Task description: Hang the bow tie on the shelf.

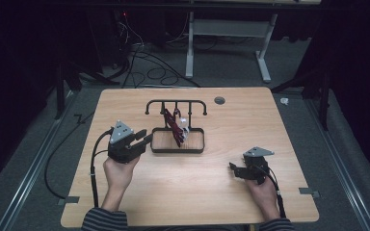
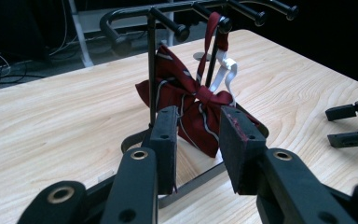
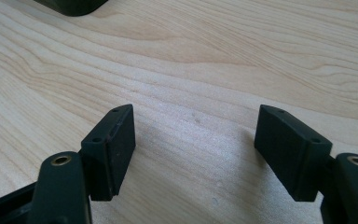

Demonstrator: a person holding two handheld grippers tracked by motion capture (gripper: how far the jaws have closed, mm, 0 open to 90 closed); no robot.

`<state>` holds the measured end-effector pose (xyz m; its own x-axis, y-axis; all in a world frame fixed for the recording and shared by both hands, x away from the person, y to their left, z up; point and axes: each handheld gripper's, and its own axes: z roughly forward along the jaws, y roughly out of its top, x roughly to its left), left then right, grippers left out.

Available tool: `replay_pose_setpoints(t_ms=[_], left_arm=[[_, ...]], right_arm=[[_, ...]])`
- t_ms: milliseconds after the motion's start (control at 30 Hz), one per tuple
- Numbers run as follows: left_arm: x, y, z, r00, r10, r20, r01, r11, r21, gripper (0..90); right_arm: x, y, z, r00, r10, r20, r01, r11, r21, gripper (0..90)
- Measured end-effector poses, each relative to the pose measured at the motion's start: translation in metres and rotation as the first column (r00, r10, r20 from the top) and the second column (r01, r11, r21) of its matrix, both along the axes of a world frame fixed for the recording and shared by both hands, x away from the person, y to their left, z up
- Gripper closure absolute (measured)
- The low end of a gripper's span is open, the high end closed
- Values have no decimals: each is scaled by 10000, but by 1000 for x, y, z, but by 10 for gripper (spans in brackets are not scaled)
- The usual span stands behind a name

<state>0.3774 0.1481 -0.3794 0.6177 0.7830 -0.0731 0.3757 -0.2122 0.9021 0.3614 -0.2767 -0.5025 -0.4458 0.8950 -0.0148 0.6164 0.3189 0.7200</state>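
Observation:
A dark red bow tie (image 1: pixel 175 127) with pale stripes hangs by its strap from a peg of a black rack (image 1: pixel 176 103), above the rack's tray base (image 1: pixel 195 147). My left gripper (image 1: pixel 146 138) hovers at the tray's left end and points at the tie. In the left gripper view its jaws (image 2: pixel 198 144) stand open with nothing between the pads; the bow tie (image 2: pixel 193 105) and its white clasp (image 2: pixel 227 71) lie just beyond them. My right gripper (image 1: pixel 232 169) rests low near the table's front right, open over bare wood (image 3: pixel 196 140).
The wooden table (image 1: pixel 231 120) has a round cable hole (image 1: pixel 219 100) behind the rack. The right gripper (image 2: pixel 354 125) lies off to the right in the left gripper view. Table legs and cables lie on the floor beyond the far edge.

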Motion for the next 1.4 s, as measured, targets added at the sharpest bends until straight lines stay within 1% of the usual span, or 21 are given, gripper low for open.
replay_pose_setpoints(t_ms=[100, 267, 400, 600, 800, 1000, 1300, 1400], left_arm=[[-1, 2, -3, 10000, 20, -51, -20, 10000, -40, 675], [-4, 8, -13, 9995, 110, -289, -114, 9998, -136, 674], [-5, 11, -18, 9989, 145, -444, -156, 9996, -252, 670], [-7, 14, -26, 9979, 192, -625, -212, 9993, -315, 667], [-8, 16, -32, 9970, 242, -737, -271, 9989, -395, 664], [-9, 18, -34, 9968, 240, -767, -277, 9985, -480, 657], [-13, 22, -42, 9952, 314, -923, -368, 9976, -579, 654], [-15, 24, -47, 9941, 344, -1032, -407, 9974, -599, 653]], right_arm=[[0, 0, 0, 10000, -2, 2, 2, 10000, 1, 302], [0, 0, 0, 10000, -14, -3, 14, 10000, 4, 302], [0, 0, 0, 10000, -17, -2, 17, 10000, 5, 302], [0, 0, 0, 10000, -21, -4, 21, 10000, 7, 302], [0, 0, 0, 10000, -19, -2, 19, 10000, 4, 302], [0, 0, 0, 10000, -20, -1, 20, 10000, 4, 302], [0, 0, 0, 10000, -18, 0, 18, 10000, 4, 302], [0, 0, 0, 10000, -25, -1, 25, 10000, 3, 302]])
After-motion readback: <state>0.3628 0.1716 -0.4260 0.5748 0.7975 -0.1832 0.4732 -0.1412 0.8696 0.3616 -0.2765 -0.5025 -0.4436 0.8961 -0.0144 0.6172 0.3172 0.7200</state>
